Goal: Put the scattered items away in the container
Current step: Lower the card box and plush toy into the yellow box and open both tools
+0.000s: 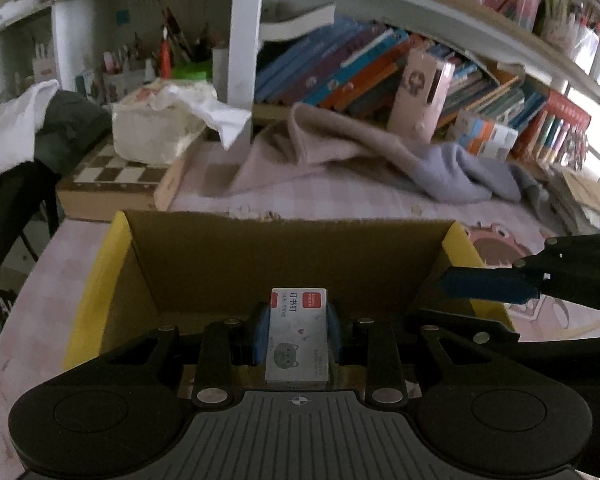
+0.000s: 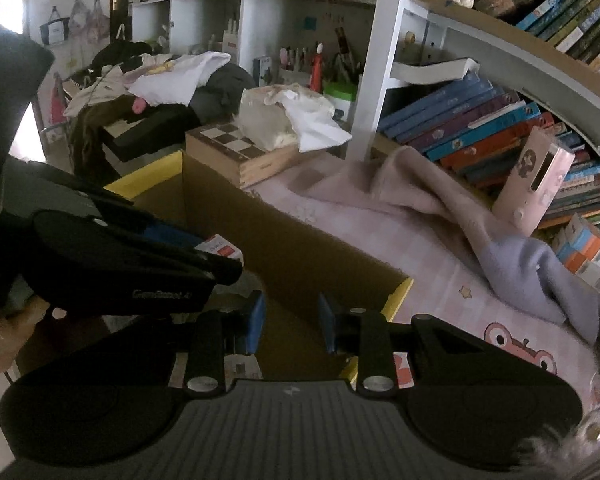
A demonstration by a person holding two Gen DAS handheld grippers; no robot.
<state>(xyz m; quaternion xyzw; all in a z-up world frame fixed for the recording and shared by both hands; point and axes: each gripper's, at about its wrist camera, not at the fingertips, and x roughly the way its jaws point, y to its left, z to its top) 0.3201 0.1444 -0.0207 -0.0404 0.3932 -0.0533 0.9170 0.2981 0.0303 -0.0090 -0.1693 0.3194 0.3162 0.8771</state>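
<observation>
1. While poised over the open cardboard box [image 1: 228, 264], left gripper [image 1: 298, 338] clamped on a small staple box [image 1: 298, 336], blue pads pressing both long sides, red label end pointing forward above the box's interior.
2. Right gripper [image 2: 290, 328] narrowed but empty, blue pads [image 2: 255, 326] apart with nothing between, hanging over the box's near right corner with its yellow flap [image 2: 400, 292].
3. Seen from the left wrist, right gripper's blue finger [image 1: 488, 286] reaching in over the box's right wall.
4. Beyond the box on the pink desk mat [image 2: 432, 280]: crumpled pink-and-grey cloth [image 1: 380, 152], wooden chessboard case [image 1: 112, 184], leaning books [image 1: 340, 68].
</observation>
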